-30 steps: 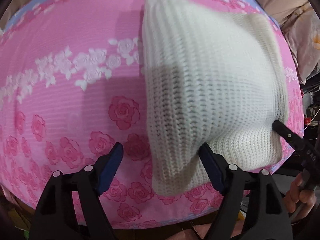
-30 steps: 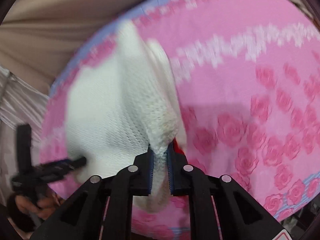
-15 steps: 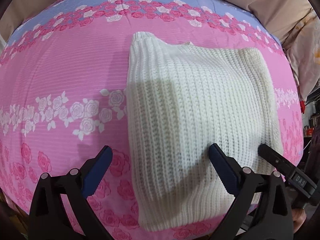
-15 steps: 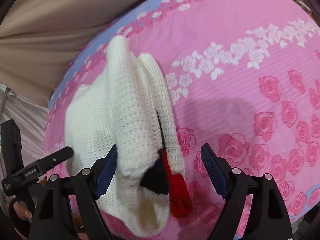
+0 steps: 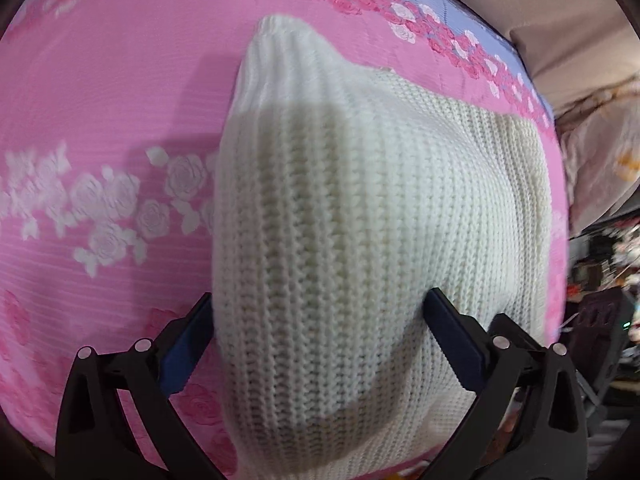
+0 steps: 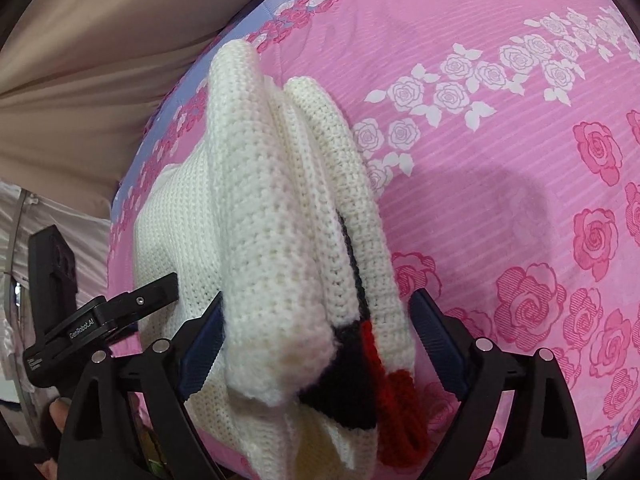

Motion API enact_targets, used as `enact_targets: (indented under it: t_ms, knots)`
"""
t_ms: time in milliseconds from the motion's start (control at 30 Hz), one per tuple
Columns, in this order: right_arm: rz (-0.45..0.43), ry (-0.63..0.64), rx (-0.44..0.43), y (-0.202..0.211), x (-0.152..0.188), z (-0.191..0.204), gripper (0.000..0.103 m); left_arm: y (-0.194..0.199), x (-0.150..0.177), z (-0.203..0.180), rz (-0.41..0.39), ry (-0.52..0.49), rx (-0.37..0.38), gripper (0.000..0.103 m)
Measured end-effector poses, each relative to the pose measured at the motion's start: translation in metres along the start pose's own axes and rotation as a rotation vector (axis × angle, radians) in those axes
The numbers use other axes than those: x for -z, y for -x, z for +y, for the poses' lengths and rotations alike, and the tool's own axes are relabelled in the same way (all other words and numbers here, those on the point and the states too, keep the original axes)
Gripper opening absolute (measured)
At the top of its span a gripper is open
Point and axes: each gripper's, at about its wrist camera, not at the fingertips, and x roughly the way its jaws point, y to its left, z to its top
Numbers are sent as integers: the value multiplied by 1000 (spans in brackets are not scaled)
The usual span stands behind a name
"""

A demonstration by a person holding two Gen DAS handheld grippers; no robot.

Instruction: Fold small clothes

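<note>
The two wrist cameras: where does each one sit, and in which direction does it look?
Left wrist: sits on the left claw, looks along its open fingers over the folded white sweater on the pink rose bedsheet.
Right wrist: sits on the right claw, open, faces the sweater's layered edge with its black and red patch; the left claw shows at left.
Both views share the sweater and bedsheet.

You've got a chunky rough-knit wool sweater (image 5: 360, 240) on smooth printed cloth bedsheet (image 6: 500, 200); grippers matt plastic.
</note>
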Motion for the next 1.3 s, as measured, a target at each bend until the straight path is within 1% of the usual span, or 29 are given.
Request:
enact_targets:
  t_ms: [33,67,100,133,167,200,233,267,300,333,400,467,500,600,633,700,800,833,867,900,933,967,1000,1033,1100,1200,1233,1300]
  knots:
    - [2,-8,-11,-2,-4,1,89,0,0,6,5,29,37,98]
    - [5,-22,-34,-3,-5,0,89,2,0,8,-6,36,78,98]
    - [10,-33,-56,-4,-10,-2,89,1,-1,8,4,31,100,97]
    - [16,-53,-88,-5,-12,-4,89,1,-1,6,12,23,118,90]
    - [17,-67,-118,-6,-13,-6,84,2,0,4,12,18,126,87]
    - [25,-79,-153,-7,-14,-6,71,4,-1,-1,10,4,119,81]
    - [38,-91,-175,-10,-15,-7,65,9,0,-8,0,-23,105,71]
    - [42,-97,-181,-11,-16,-7,51,12,1,-16,-6,-46,95,67]
    - [41,-97,-200,-10,-17,-5,44,19,2,-28,-15,-83,78,56]
    - [29,-87,-203,-5,-18,-2,41,26,3,-37,-20,-111,75,49]
    - [0,-64,-208,11,-19,7,37,42,1,-55,-30,-154,114,46]
    - [-37,-54,-234,33,-21,15,37,63,2,-78,-49,-200,170,46]
    - [-63,-42,-232,46,-22,18,36,74,2,-90,-63,-228,194,46]
    - [-184,4,-221,107,-22,30,36,115,4,-136,-131,-352,279,46]
    - [-218,7,-226,122,-24,32,36,132,4,-154,-163,-403,307,46]
    - [-322,33,-236,168,-23,37,36,162,7,-184,-225,-494,346,46]
    - [-500,114,-223,237,-21,57,37,218,12,-231,-358,-638,401,46]
    - [-570,150,-222,264,-18,65,37,245,15,-247,-426,-692,425,46]
    - [-639,188,-219,288,-16,76,37,263,16,-256,-472,-730,439,46]
    - [-688,219,-216,305,-15,84,37,289,20,-266,-536,-777,454,46]
    - [-750,263,-213,326,-14,97,37,304,21,-270,-578,-798,463,46]
    - [-811,310,-214,346,-13,110,37,333,24,-276,-657,-837,476,46]
    - [-856,347,-220,361,-11,121,37,349,25,-279,-705,-856,479,46]
    - [-911,400,-229,379,-11,136,37,374,28,-280,-781,-879,477,47]
    - [-991,487,-254,408,-11,163,38,412,34,-275,-893,-905,467,47]
    - [-1087,633,-308,439,-15,214,39,463,34,-259,-1050,-916,425,50]
    - [-1107,678,-326,446,-18,230,39,478,31,-250,-1082,-906,405,51]
    - [-1127,740,-357,455,-23,255,40,494,19,-230,-1110,-862,362,52]
